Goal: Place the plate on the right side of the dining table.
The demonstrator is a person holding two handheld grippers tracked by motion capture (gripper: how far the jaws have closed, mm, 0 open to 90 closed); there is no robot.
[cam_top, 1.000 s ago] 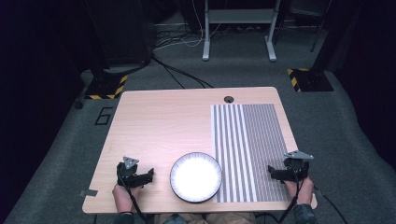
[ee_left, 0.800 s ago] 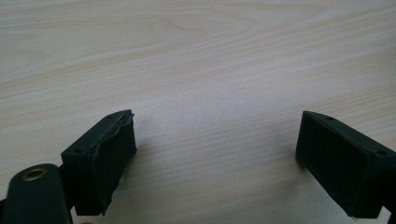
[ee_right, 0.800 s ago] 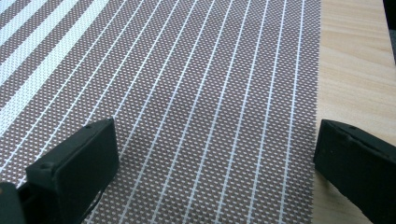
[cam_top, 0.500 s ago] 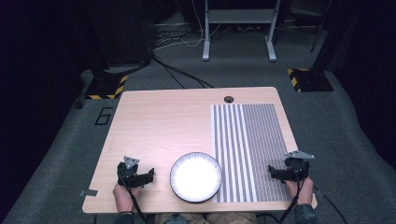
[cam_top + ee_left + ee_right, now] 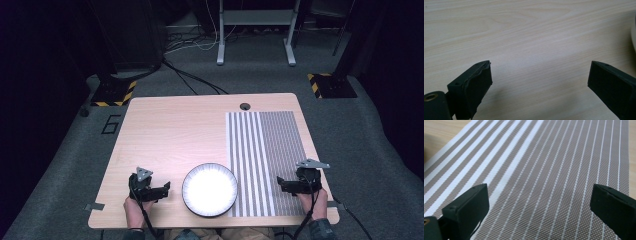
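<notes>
left gripper [image 5: 165, 188]: sitting lower left of the high view, person's hand behind it at the bottom edge, jaws pointing right toward the plate; jaws have just been opening and are standing wide apart, nothing between them (left gripper view is showing bare wood between the jaws)
right gripper [image 5: 280, 184]: sitting lower right of the high view, jaws pointing left, hanging over the near right part of the placemat; jaws standing wide apart, nothing clamped (right gripper view is looking down on the stripes)
plate [image 5: 209, 189]: white, round, dark rim, lying flat at bottom centre of the high view, between the two grippers, near the left one, its right rim overlapping the placemat's left edge
placemat [image 5: 265, 160]: grey with white stripes, lying flat on the right half of the table, running from near edge toward the far edge
table [image 5: 170, 135]: light wood, left half bare; small dark round hole [image 5: 245, 106] sitting at top centre near the far edge
floor [image 5: 65, 165]: grey carpet, cables trailing beyond the table, upper frame
</notes>
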